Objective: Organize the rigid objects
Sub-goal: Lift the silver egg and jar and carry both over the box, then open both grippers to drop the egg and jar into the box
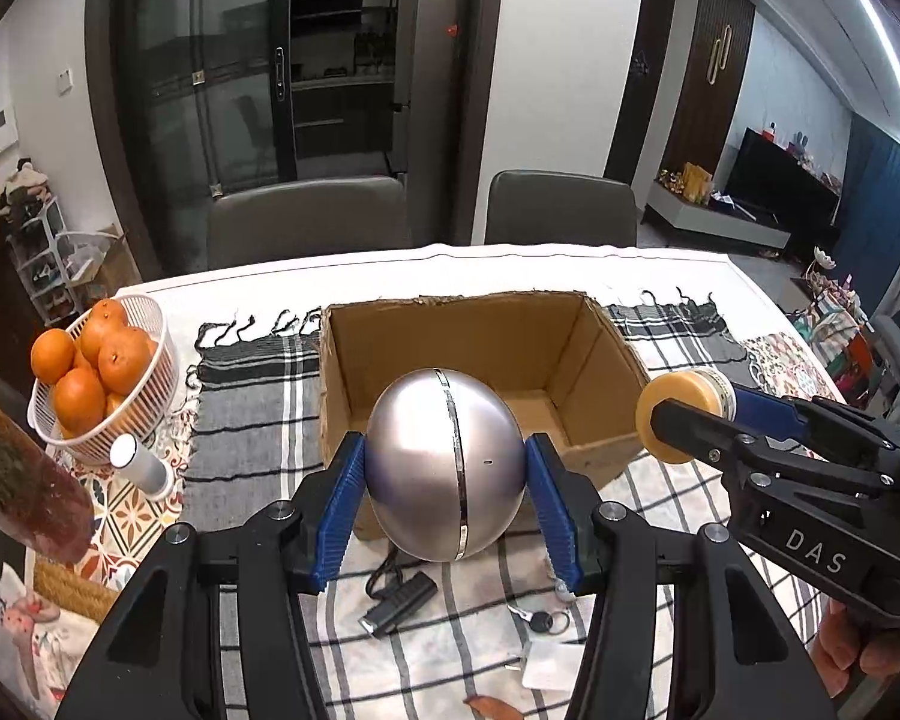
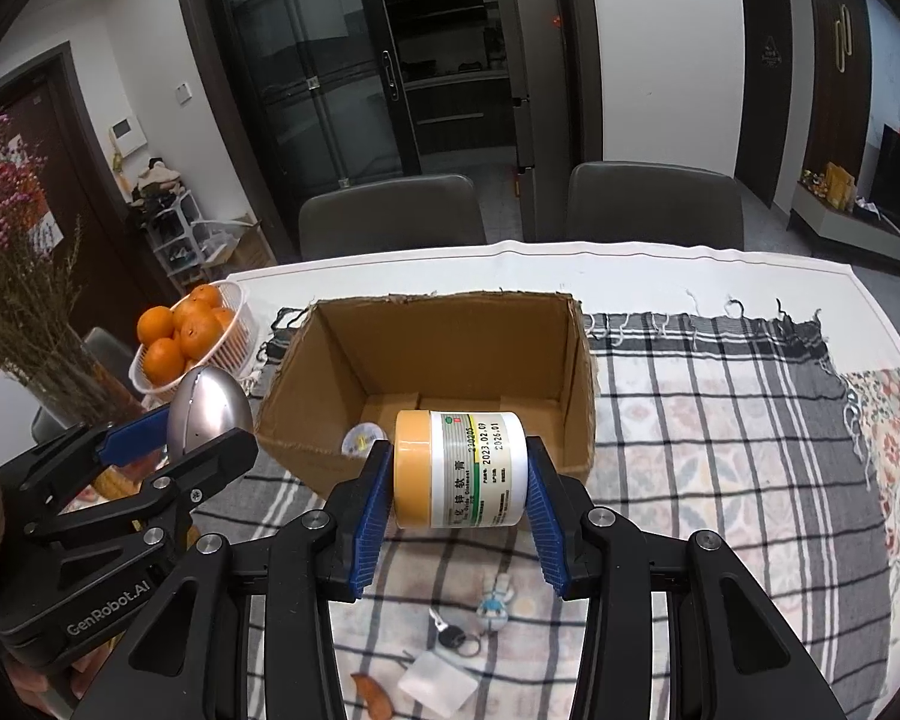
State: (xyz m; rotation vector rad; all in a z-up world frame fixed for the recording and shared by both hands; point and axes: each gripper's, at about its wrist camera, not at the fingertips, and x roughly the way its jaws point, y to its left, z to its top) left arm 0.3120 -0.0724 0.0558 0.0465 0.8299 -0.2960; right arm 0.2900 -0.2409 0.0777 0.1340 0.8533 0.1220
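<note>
My left gripper (image 1: 444,474) is shut on a silver egg-shaped object (image 1: 447,468) and holds it above the near wall of an open cardboard box (image 1: 480,324). My right gripper (image 2: 459,474) is shut on a white jar with a yellow lid (image 2: 459,468), held sideways in front of the box (image 2: 444,330). In the left wrist view the jar (image 1: 684,414) is to the right of the box. In the right wrist view the silver object (image 2: 207,411) is to the left. A small round item (image 2: 363,438) lies inside the box.
A white basket of oranges (image 1: 99,372) and a small white cylinder (image 1: 141,465) stand at the left. A black device with a cable (image 1: 399,603), keys (image 2: 456,636), a small figure (image 2: 495,600) and a clear packet (image 2: 438,681) lie on the checked cloth below. Dried flowers (image 2: 24,300) stand at left.
</note>
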